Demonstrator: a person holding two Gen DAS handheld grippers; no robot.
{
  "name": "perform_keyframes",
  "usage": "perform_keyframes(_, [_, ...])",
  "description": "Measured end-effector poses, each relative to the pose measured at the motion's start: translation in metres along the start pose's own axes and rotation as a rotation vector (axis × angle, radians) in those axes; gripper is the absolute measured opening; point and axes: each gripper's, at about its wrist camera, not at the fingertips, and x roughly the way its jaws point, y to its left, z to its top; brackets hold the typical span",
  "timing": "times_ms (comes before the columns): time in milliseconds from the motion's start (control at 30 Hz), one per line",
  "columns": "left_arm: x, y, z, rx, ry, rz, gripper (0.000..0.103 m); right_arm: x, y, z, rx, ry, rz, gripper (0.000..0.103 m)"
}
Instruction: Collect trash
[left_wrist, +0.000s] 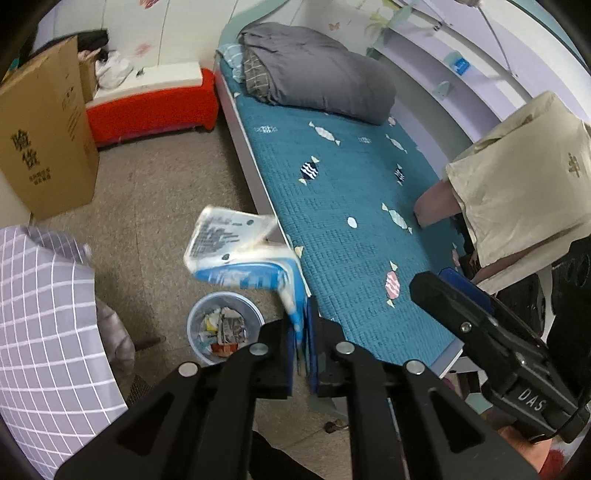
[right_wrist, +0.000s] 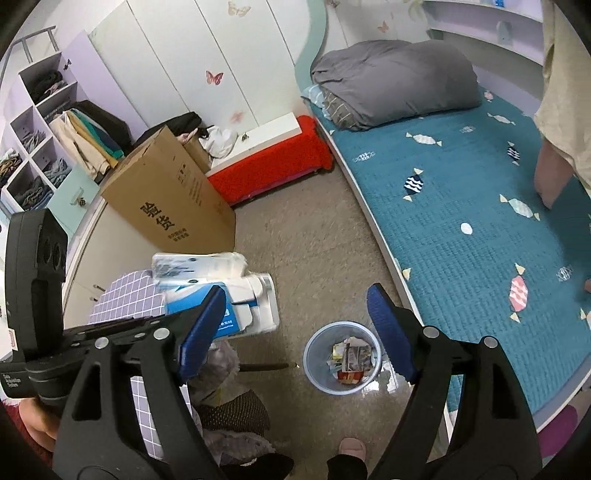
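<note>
Fingers of the left gripper pinched tight on a blue-and-white tissue pack, held up above the floor. Right gripper spread wide, gripping nothing. Below, the clear bin holds paper scraps, bare floor around it, bed edge close by.

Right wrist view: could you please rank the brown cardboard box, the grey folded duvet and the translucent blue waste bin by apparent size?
1. Brown cardboard box and grey folded duvet: alike, and distance differs, so unranked.
2. Translucent blue waste bin: smallest.
</note>
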Motion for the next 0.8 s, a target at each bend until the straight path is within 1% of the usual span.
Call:
perform_keyframes(33, [0.000, -0.002, 0.001, 0.010, 0.003, 0.028, 0.017, -0.001, 0.000, 0.000, 0.003, -0.002, -0.001, 0.078])
perform_keyframes(67, [0.001, -0.002, 0.003, 0.009, 0.006, 0.034, 0.041, -0.002, -0.001, -0.001, 0.008, -0.004, -0.002, 0.078])
perform_keyframes(100, [0.001, -0.002, 0.003, 0.005, 0.007, 0.038, 0.062, -0.003, -0.001, -0.001, 0.011, -0.004, -0.002, 0.078])
perform_keyframes(300, [-0.011, 0.003, -0.004, -0.030, -0.035, 0.075, 0.062, -0.008, 0.000, -0.005, 0.003, -0.002, 0.002, 0.079])
perform_keyframes(500, [-0.035, 0.001, -0.016, -0.019, -0.091, 0.131, 0.062, -0.017, 0.012, -0.013, -0.033, -0.006, 0.025, 0.079])
perform_keyframes(633, [-0.058, 0.000, -0.029, -0.020, -0.141, 0.172, 0.063, -0.024, 0.024, -0.016, -0.065, -0.010, 0.046, 0.080])
perform_keyframes(800, [-0.095, 0.002, -0.047, -0.055, -0.211, 0.226, 0.065, -0.039, 0.040, -0.022, -0.106, -0.019, 0.078, 0.081])
